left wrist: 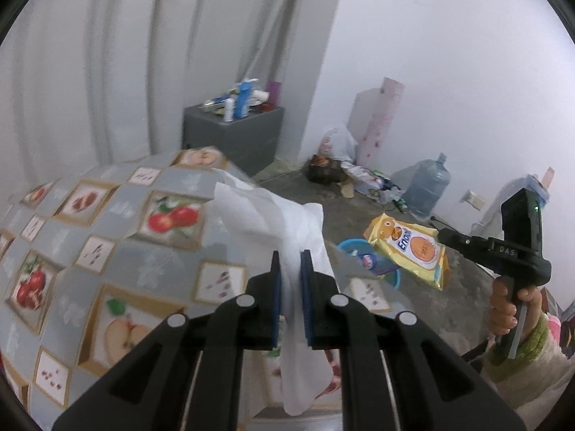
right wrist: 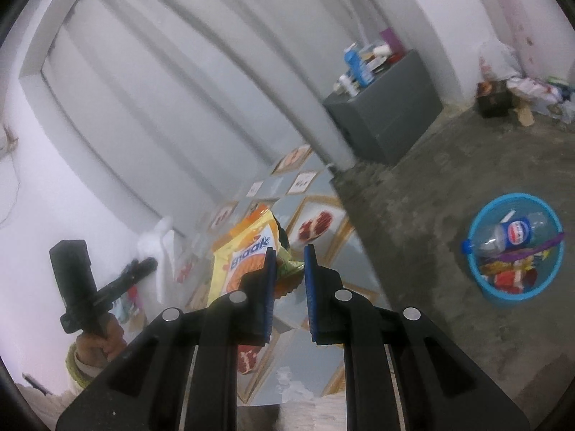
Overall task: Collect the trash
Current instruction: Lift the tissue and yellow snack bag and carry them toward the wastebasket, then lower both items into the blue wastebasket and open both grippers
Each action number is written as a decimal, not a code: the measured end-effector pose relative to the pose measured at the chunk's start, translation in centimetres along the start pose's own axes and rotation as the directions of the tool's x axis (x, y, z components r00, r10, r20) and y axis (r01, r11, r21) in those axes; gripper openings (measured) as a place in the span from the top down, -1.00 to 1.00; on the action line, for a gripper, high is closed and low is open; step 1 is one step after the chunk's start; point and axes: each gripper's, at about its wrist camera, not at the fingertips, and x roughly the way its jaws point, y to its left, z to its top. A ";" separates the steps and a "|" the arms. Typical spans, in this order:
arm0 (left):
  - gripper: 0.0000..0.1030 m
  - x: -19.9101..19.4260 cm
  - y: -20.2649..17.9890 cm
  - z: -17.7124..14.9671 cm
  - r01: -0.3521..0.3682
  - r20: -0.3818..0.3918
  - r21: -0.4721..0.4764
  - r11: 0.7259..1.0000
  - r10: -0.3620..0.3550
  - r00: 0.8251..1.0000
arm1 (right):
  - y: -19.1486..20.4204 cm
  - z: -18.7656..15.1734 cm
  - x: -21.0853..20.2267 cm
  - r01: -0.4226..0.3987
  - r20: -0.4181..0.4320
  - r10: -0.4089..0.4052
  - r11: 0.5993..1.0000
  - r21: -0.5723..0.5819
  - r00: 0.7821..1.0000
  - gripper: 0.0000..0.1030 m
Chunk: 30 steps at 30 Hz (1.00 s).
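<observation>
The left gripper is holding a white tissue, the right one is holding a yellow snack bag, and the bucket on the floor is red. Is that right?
Almost. The bucket on the floor is blue, not red; the right wrist view shows it clearly. The rest holds: the left gripper is holding the white tissue, and the right gripper is holding the yellow snack bag.

Grey cabinet (left wrist: 233,136), water jug (left wrist: 429,188)

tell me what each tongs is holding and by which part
Left tongs pinch the white tissue around its middle, ends hanging free. Right tongs hold the yellow snack bag by one edge.
</observation>
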 end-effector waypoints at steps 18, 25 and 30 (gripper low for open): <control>0.81 10.0 -11.0 6.3 0.202 -0.084 0.162 0.966 -0.191 0.978 | -9.7 0.3 -8.5 0.199 0.173 -0.233 0.961 0.192 0.957 0.74; 0.81 18.4 -15.6 8.2 0.275 -0.225 0.191 0.942 -0.230 0.947 | -15.0 -0.5 -10.4 0.283 0.188 -0.355 0.902 0.326 0.916 0.74; 0.81 25.7 -19.6 9.2 0.310 -0.337 0.205 0.929 -0.230 0.913 | -20.0 -1.0 -10.0 0.311 0.148 -0.416 0.834 0.455 0.897 0.73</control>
